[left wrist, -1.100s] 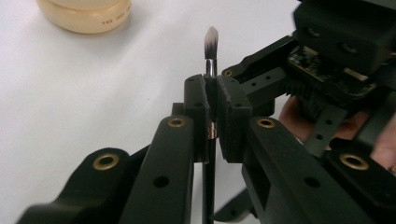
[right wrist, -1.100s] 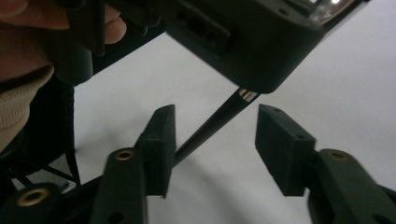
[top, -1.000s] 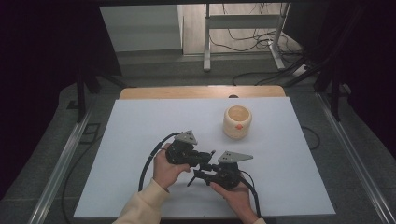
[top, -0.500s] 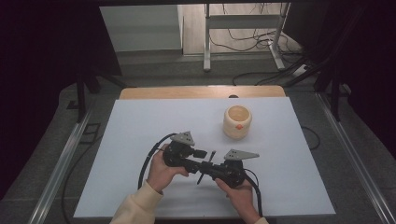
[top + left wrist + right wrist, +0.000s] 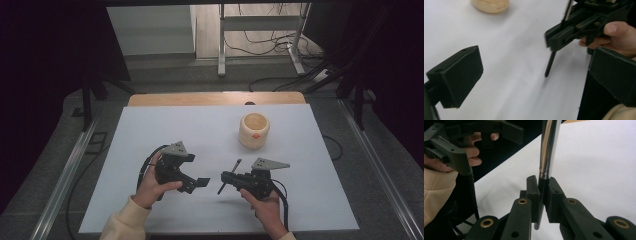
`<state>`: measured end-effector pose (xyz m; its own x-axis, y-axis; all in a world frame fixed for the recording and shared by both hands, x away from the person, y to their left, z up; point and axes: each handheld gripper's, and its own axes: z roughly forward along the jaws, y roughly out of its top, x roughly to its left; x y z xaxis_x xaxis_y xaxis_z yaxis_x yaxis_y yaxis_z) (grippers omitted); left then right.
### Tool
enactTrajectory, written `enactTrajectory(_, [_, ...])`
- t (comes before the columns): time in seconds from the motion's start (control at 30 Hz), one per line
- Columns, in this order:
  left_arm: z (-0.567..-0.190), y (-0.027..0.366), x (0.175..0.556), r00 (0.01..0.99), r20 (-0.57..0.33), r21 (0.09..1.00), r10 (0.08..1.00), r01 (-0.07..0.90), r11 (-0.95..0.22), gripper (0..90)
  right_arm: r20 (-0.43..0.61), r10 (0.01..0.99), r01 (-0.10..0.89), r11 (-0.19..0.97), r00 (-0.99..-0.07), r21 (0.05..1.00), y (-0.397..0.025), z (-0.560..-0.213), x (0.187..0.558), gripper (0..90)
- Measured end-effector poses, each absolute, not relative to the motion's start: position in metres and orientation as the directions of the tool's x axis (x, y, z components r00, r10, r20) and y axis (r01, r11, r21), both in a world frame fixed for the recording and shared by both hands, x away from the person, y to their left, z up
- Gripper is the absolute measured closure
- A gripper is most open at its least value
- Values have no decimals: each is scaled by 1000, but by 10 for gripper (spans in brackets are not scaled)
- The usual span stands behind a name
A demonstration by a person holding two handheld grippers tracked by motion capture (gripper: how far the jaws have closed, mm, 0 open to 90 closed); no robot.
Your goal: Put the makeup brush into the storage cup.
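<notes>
My right gripper [image 5: 226, 177] [image 5: 541, 192] is shut on a slim rod [image 5: 230, 176] [image 5: 548, 147] with a black lower part and a shiny silver upper part. It holds the rod tilted just above the white table [image 5: 150, 135], jaws clamped on the black part. To its left, my left gripper [image 5: 196, 183] [image 5: 536, 61] stands wide open with nothing between its jaws. In the left gripper view the rod [image 5: 550, 65] hangs from the other gripper's jaws, a short gap ahead. A beige wooden cup [image 5: 254, 130] [image 5: 490, 3] stands upright farther back on the table.
A cable [image 5: 145, 167] loops from the left gripper at the person's wrist. The table's wooden far edge [image 5: 215, 98] borders a floor with metal frame legs and cables. A cream sleeve [image 5: 436, 192] sits beside the right gripper's jaws.
The two grippers were close together around the rod. Now the left gripper has drawn away to the left with its jaws open, and the rod stays in the right gripper.
</notes>
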<state>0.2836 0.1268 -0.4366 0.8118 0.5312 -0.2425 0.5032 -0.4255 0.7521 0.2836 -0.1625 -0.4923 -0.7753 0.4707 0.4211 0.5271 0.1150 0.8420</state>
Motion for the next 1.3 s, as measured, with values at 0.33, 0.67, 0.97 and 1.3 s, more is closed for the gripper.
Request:
enactTrajectory(0.33, [-450,140,260,775,-86,741,626,470,-480,20,440,466,535,86,-767,841,-178,-489,285,821])
enactTrajectory(0.67, [-466,155,250,733,-62,753,678,480,-450,42,442,473,530,64,-762,846,-186,-485,287,820])
enactTrajectory(0.97, [-480,173,242,677,-65,759,733,511,-404,47,441,480,522,40,-758,852,-195,-481,289,820])
enactTrajectory(1.3, [-487,189,240,633,-85,769,770,533,-353,62,441,497,516,18,-748,856,-204,-478,291,821])
